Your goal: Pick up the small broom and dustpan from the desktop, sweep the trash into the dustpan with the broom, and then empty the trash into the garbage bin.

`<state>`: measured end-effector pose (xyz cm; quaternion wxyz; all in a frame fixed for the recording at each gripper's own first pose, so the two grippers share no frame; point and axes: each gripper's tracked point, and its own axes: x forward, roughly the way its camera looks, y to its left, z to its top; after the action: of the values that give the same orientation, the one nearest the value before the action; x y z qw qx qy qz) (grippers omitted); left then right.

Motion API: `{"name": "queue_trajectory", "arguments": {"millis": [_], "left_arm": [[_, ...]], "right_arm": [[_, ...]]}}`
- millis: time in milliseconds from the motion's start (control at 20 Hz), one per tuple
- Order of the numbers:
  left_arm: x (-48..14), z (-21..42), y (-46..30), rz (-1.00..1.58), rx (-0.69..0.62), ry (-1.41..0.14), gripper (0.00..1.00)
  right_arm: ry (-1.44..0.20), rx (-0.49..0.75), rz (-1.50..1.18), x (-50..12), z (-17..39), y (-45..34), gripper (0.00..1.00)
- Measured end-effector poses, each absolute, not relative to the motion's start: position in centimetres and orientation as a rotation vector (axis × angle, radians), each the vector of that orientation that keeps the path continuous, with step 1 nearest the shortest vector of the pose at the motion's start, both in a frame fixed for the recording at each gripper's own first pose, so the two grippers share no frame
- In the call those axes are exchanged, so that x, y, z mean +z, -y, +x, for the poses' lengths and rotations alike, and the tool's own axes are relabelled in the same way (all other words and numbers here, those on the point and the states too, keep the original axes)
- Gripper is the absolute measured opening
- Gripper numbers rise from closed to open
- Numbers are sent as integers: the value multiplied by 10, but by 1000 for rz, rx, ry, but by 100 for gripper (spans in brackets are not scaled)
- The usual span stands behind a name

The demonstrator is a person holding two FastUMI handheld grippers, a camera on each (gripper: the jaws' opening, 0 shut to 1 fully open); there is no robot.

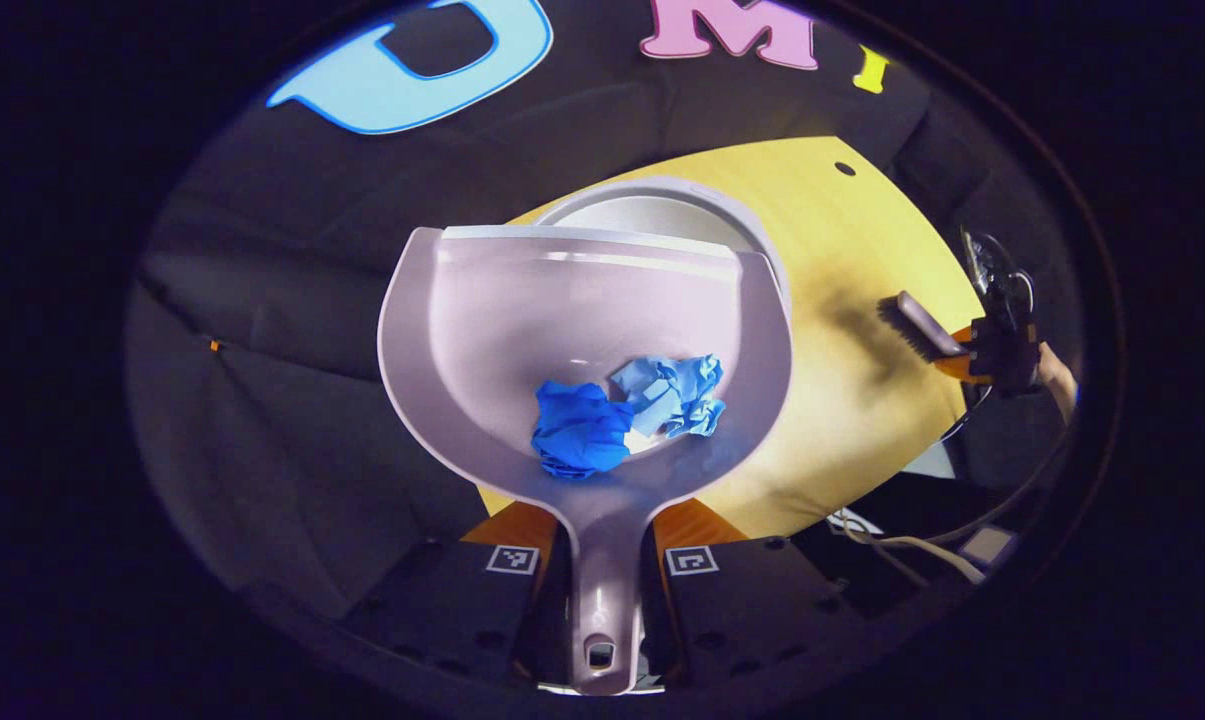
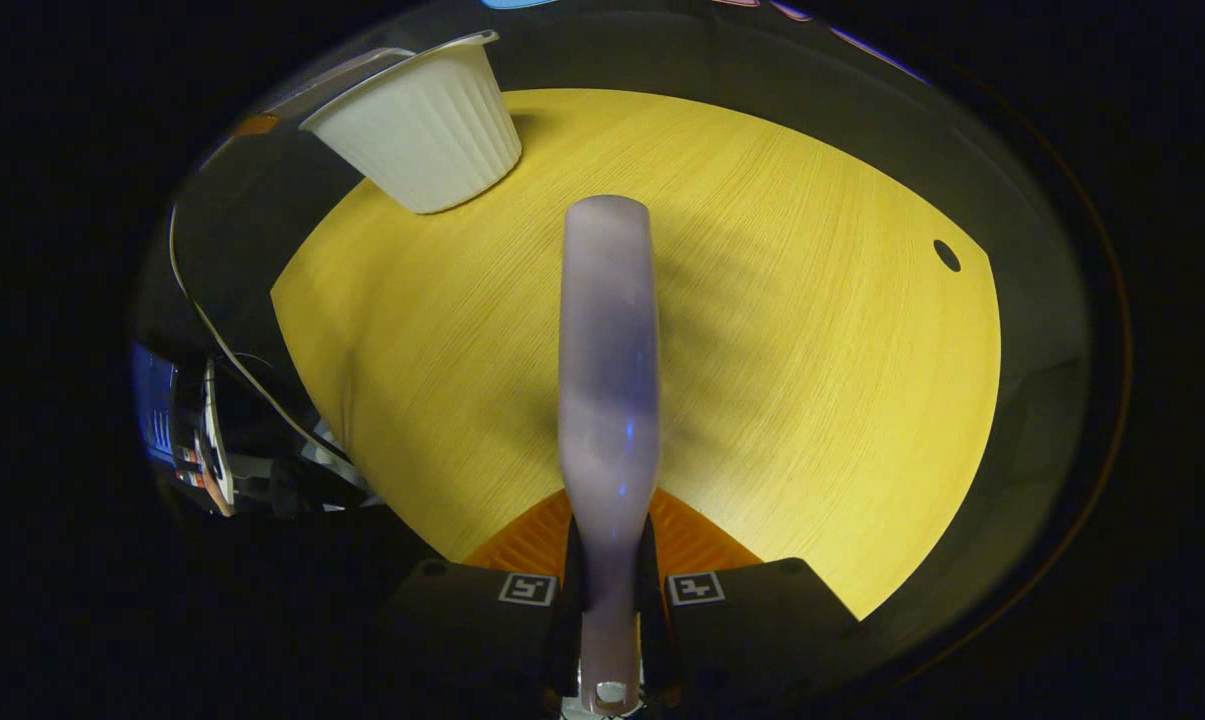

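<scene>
Dustpan (image 1: pixel 582 330) first: your left gripper (image 1: pixel 602 565) has both fingers pinching its handle at 6 o'clock in the left gripper view, and the scoop is lifted off the yellow desktop (image 1: pixel 862 260) with its mouth reaching toward 12 o'clock. Just past that mouth, the rim of the white garbage bin (image 1: pixel 662 205) shows; in the right gripper view the same ribbed bin (image 2: pixel 422 130) sits at about 11 o'clock, at the desk's far edge. The small broom (image 2: pixel 607 340) runs up the middle of the right gripper view, its handle squeezed between both fingers of your right gripper (image 2: pixel 610 590) at 6 o'clock and held above bare desk, well apart from the bin.

Smallest but most important: the crumpled blue trash (image 1: pixel 627 410) lies low in the pan, near the handle end. I judge emptying is next. If you tip before the lip is squarely over the bin, the wads could slide out onto the desk or past its edge. Light paper may also cling, so a hasty shake could fling it wide.
</scene>
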<state>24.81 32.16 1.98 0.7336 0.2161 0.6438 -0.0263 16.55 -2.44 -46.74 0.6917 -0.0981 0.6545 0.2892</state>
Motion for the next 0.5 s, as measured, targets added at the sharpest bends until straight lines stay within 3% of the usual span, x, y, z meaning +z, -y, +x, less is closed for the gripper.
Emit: {"name": "queue_trajectory", "arguments": {"millis": [350,500], "left_arm": [[45,259,-340,1056,-65,-1524,30],[43,260,-344,1099,-75,-1489,30]], "right_arm": [[-1478,668,-204,-473,166,26,27],[-1472,654,-203,-472,169,27,26]]}}
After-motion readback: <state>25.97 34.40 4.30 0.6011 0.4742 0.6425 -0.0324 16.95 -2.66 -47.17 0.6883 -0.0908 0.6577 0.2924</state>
